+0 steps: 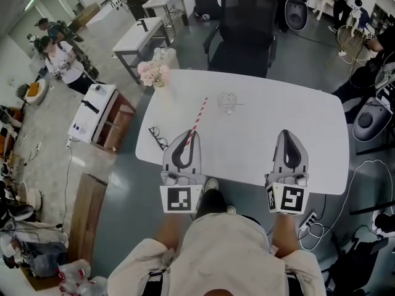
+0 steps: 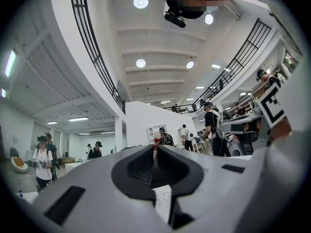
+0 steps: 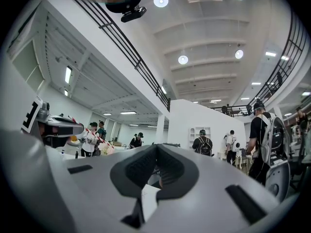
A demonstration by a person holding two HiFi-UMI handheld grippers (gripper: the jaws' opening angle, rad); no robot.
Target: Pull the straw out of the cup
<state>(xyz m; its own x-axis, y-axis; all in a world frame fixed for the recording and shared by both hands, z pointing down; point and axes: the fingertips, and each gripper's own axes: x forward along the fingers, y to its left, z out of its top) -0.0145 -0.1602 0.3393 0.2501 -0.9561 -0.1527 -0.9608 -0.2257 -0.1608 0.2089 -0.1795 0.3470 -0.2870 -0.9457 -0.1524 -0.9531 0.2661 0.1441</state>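
Observation:
A red-and-white striped straw [image 1: 197, 119] is pinched in my left gripper [image 1: 192, 133]. It slants away from the jaws toward the table's far side, and its free end stands apart from the cup. The clear plastic cup [image 1: 227, 102] stands on the white table [image 1: 308, 140], to the right of that end. In the left gripper view the straw [image 2: 156, 142] pokes out past the closed tips of the left gripper [image 2: 155, 148]. My right gripper [image 1: 286, 133] hangs over the table's near right part, shut and holding nothing. The right gripper view shows its jaws [image 3: 156, 148] together and the straw [image 3: 92, 134] off to the left.
A vase of pale pink flowers [image 1: 154, 73] stands at the table's far left corner. A pair of glasses [image 1: 158, 137] lies near the left edge. A black office chair [image 1: 244, 29] sits behind the table. Several people stand around the room.

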